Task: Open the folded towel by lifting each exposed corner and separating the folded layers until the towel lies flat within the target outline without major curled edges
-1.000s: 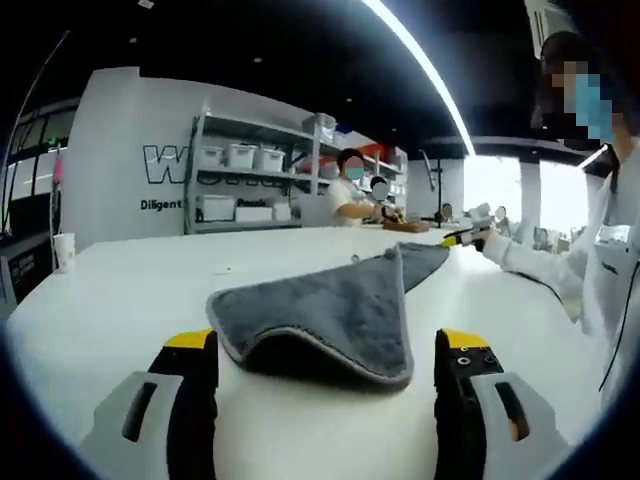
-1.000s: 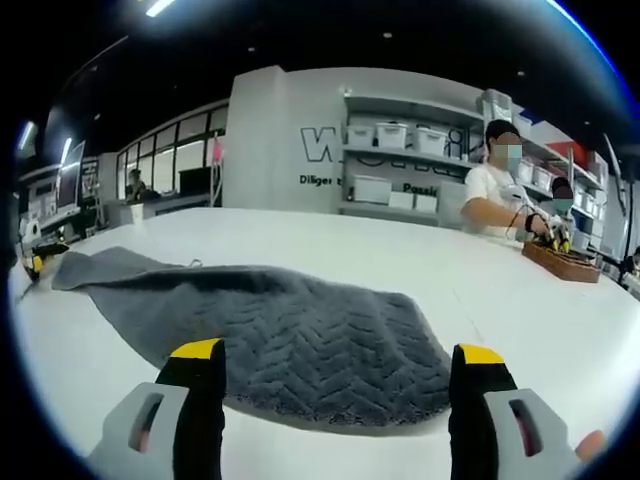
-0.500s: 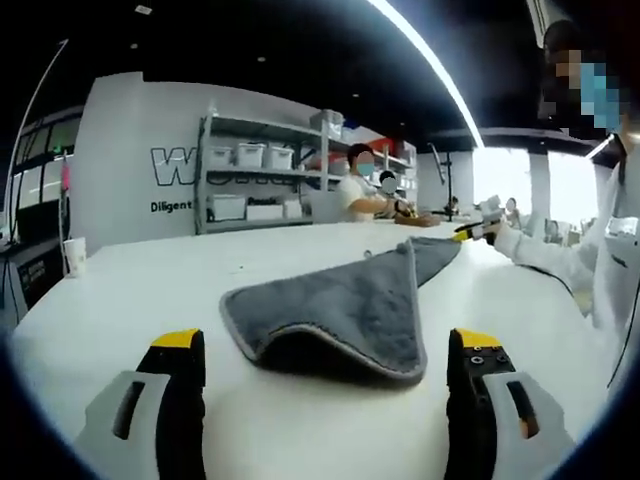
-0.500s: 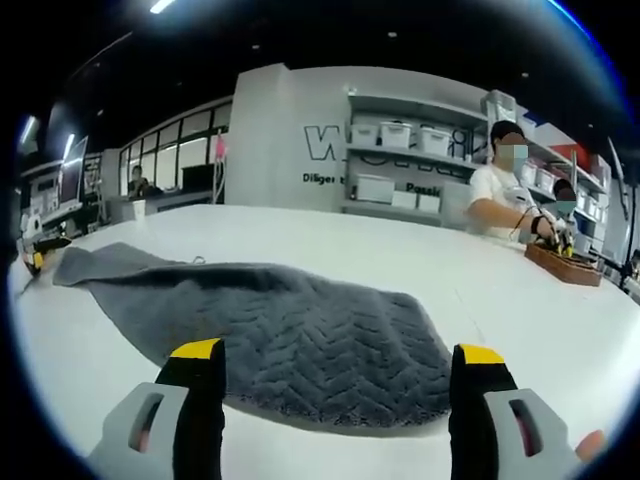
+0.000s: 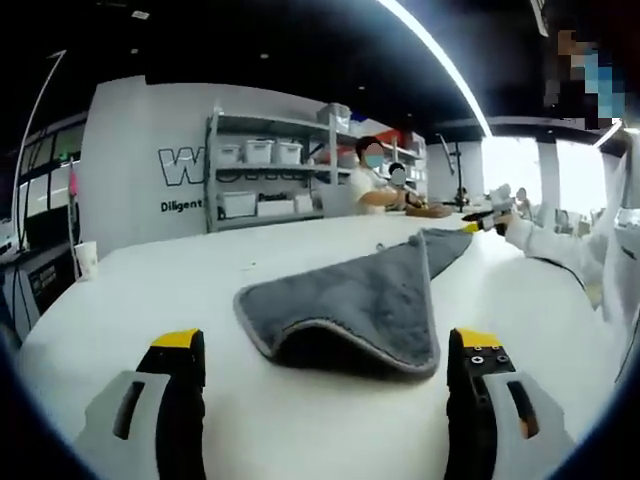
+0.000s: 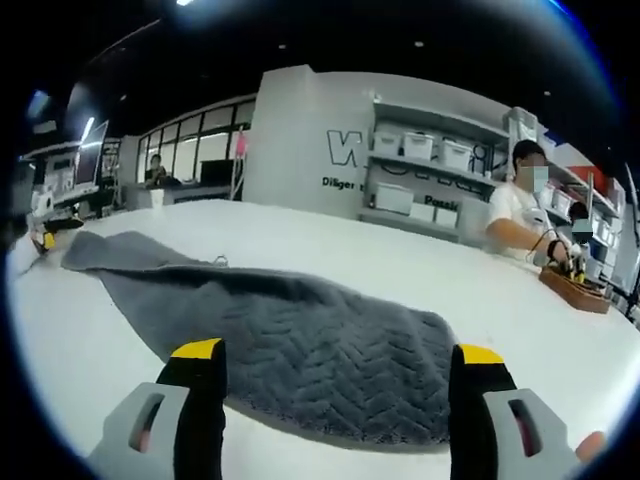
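A grey plush towel [image 5: 355, 300] with a herringbone weave [image 6: 310, 345] lies folded on the white worktop [image 5: 170, 285], its near edge humped up and curled. Both the left gripper [image 5: 325, 385] and the right gripper [image 6: 335, 385] have their jaws spread wide, grasping nothing, just short of the cloth.

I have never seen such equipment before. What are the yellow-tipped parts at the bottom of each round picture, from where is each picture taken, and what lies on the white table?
A person holds one hand tool in each hand; each ends in a two-fingered claw and carries a wide-angle camera looking forward along it. So each picture shows that tool's own yellow-tipped fingers rising from the bottom: the left claw in the left gripper view, the right claw in the right gripper view. Both are open and hold nothing. On the white table lies a grey towel, still folded, its near edge arching up a little. Both cameras face it from opposite ends. Shelves and other people show behind.
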